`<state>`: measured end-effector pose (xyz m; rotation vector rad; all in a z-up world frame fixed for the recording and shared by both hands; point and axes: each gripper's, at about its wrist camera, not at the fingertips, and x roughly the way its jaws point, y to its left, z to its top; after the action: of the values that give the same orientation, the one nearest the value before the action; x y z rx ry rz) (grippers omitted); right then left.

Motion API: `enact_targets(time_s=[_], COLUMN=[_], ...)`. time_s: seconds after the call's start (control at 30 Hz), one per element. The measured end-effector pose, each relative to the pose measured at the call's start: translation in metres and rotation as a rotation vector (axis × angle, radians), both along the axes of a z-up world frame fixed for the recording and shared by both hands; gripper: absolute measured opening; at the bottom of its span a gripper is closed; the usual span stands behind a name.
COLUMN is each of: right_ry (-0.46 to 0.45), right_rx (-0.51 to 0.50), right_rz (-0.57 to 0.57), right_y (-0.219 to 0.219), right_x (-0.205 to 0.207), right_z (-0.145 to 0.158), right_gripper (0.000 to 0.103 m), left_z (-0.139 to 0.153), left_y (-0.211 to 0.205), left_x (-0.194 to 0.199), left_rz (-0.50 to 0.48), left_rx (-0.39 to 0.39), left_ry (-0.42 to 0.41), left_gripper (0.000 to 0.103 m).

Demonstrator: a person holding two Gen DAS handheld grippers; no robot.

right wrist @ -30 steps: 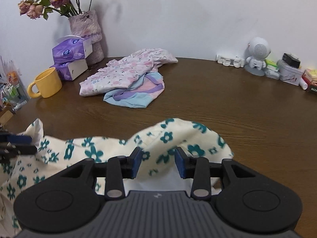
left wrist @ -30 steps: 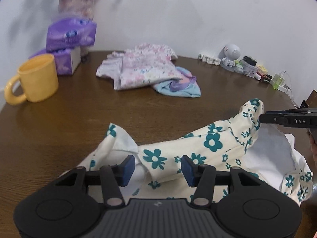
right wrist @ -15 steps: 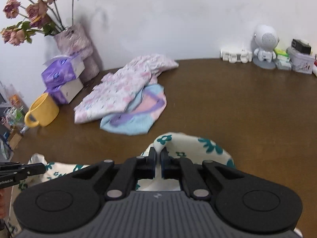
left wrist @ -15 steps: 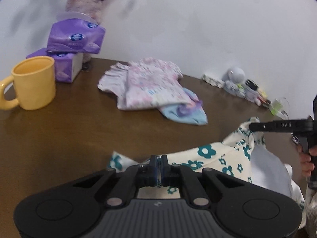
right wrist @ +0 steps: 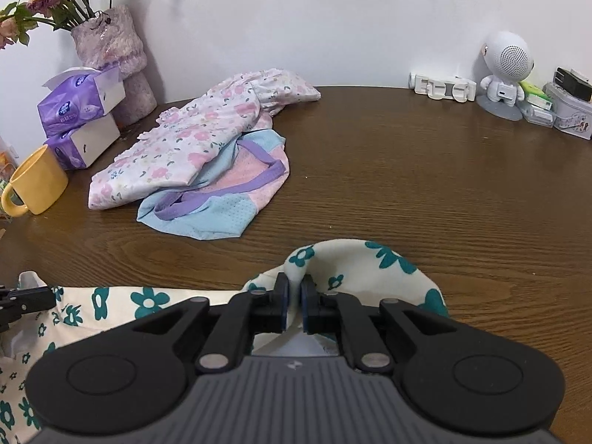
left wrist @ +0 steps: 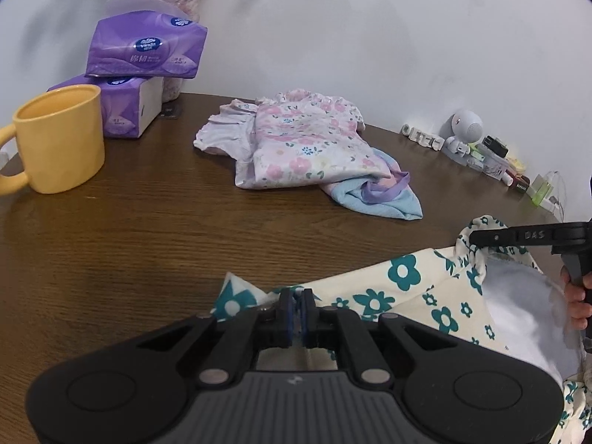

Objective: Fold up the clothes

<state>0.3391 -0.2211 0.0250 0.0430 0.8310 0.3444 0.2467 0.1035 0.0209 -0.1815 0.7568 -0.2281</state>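
Note:
A cream garment with teal flowers [left wrist: 407, 270] lies at the near edge of the brown table [left wrist: 148, 244]. In the left wrist view my left gripper [left wrist: 295, 298] is shut on a fold of it. My right gripper [right wrist: 295, 288] pinches another bunched fold of the same garment [right wrist: 370, 259]; its jaws are easing open a little, with the pads still pressing on the cloth. Each gripper shows in the other's view: the right one [left wrist: 477, 237] clamps the cloth's far corner, and the left one [right wrist: 37, 298] sits at the frame's left edge. A hand [left wrist: 577, 296] holds the right gripper's handle.
A pink floral garment [right wrist: 185, 148] lies over a blue and purple one [right wrist: 214, 207] mid-table. A yellow mug [left wrist: 59, 140], purple tissue packs [left wrist: 148, 50] and a vase [right wrist: 111, 48] stand at the left. A white robot figure [right wrist: 505, 70] and small boxes line the back right.
Both grippers went from open around the flowered cloth to shut on it. Both then moved forward and down, and the cloth between them drew straighter.

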Motion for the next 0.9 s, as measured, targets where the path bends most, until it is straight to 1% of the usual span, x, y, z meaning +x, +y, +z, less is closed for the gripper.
enact_targets(time_s=[0.03, 0.07, 0.1, 0.13, 0.17, 0.23, 0.3, 0.33, 0.4, 0.5, 0.6, 0.67, 0.77, 0.83, 0.87, 0.9], right_ry=[-0.010, -0.029, -0.064, -0.101, -0.131, -0.162, -0.161, -0.149, -0.126, -0.124, -0.129, -0.120, -0.080, -0.047, -0.036, -0.031], right_rx=[0.025, 0.047, 0.055, 0.045, 0.026, -0.045, -0.128, -0.163, -0.236, -0.327, -0.307, -0.294, -0.278, -0.221, -0.190, -0.164], right_rz=[-0.001, -0.003, -0.009, -0.019, -0.027, -0.032, -0.006, 0.017, 0.064, 0.082, 0.058, 0.042, 0.032, 0.036, 0.039, 0.042], right_y=[-0.006, -0.012, -0.020, -0.028, -0.035, -0.045, -0.051, -0.051, -0.047, -0.040, -0.046, -0.055, -0.067, -0.072, -0.074, -0.075], right_x=[-0.002, -0.004, -0.008, -0.012, -0.016, -0.023, -0.030, -0.033, -0.040, -0.047, -0.051, -0.054, -0.054, -0.051, -0.049, -0.048], right_z=[0.007, 0.014, 0.024, 0.033, 0.040, 0.048, 0.045, 0.039, 0.026, 0.010, 0.009, 0.009, 0.001, -0.006, -0.008, -0.008], right_gripper=[0.014, 0.022, 0.026, 0.029, 0.031, 0.035, 0.036, 0.036, 0.036, 0.036, 0.038, 0.039, 0.039, 0.039, 0.037, 0.030], left_z=[0.002, 0.004, 0.008, 0.013, 0.018, 0.029, 0.036, 0.036, 0.035, 0.030, 0.020, 0.014, 0.006, 0.003, 0.002, 0.001], left_y=[0.001, 0.001, 0.002, 0.002, 0.001, 0.000, -0.004, -0.009, -0.018, -0.034, -0.045, -0.048, -0.046, -0.044, -0.044, -0.043], left_x=[-0.002, -0.005, -0.008, -0.013, -0.018, -0.028, -0.039, -0.042, -0.049, -0.058, -0.061, -0.060, -0.055, -0.053, -0.053, -0.053], left_rz=[0.007, 0.013, 0.018, 0.018, 0.018, 0.007, -0.033, -0.057, -0.106, -0.174, -0.216, -0.220, -0.220, -0.219, -0.219, -0.219], left_rx=[-0.007, -0.006, -0.005, 0.008, 0.021, 0.041, 0.050, 0.059, 0.075, 0.106, 0.138, 0.146, 0.125, 0.109, 0.101, 0.100], left_ry=[-0.003, -0.014, -0.025, -0.047, -0.070, -0.114, -0.140, -0.141, -0.143, -0.145, -0.133, -0.112, -0.080, -0.063, -0.057, -0.056], left_gripper=[0.006, 0.011, 0.013, 0.018, 0.025, 0.033, 0.037, 0.039, 0.039, 0.039, 0.039, 0.038, 0.038, 0.038, 0.038, 0.038])
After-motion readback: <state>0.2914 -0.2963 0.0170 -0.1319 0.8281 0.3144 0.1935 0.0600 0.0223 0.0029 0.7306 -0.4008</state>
